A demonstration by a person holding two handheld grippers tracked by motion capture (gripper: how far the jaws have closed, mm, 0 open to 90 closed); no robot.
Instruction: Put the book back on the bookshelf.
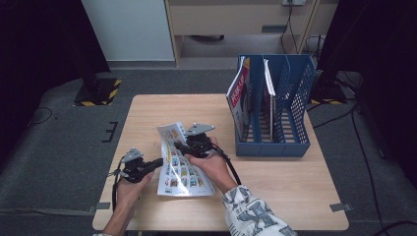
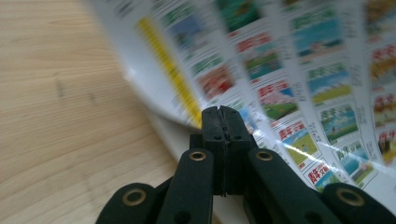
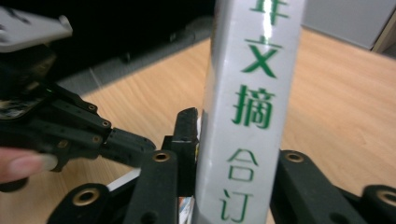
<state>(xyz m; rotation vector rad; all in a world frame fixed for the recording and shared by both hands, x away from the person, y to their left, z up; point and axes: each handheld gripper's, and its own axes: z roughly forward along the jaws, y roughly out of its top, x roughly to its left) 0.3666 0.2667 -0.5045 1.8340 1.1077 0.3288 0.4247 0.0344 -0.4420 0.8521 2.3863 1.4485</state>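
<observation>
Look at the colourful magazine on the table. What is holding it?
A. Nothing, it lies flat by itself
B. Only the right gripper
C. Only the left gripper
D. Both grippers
D: in the high view the left gripper and the right gripper both meet the magazine, and each gripper view shows its own jaws clamped on it, the left on a page edge, the right on the spine.

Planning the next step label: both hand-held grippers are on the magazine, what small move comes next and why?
Probably lift the magazine clear of the table and begin turning it upright toward the blue file rack. The right hand-held gripper clamps its spine, the left hand-held gripper sits shut at its page edge, and the rack's rightmost slot looks free.
</observation>
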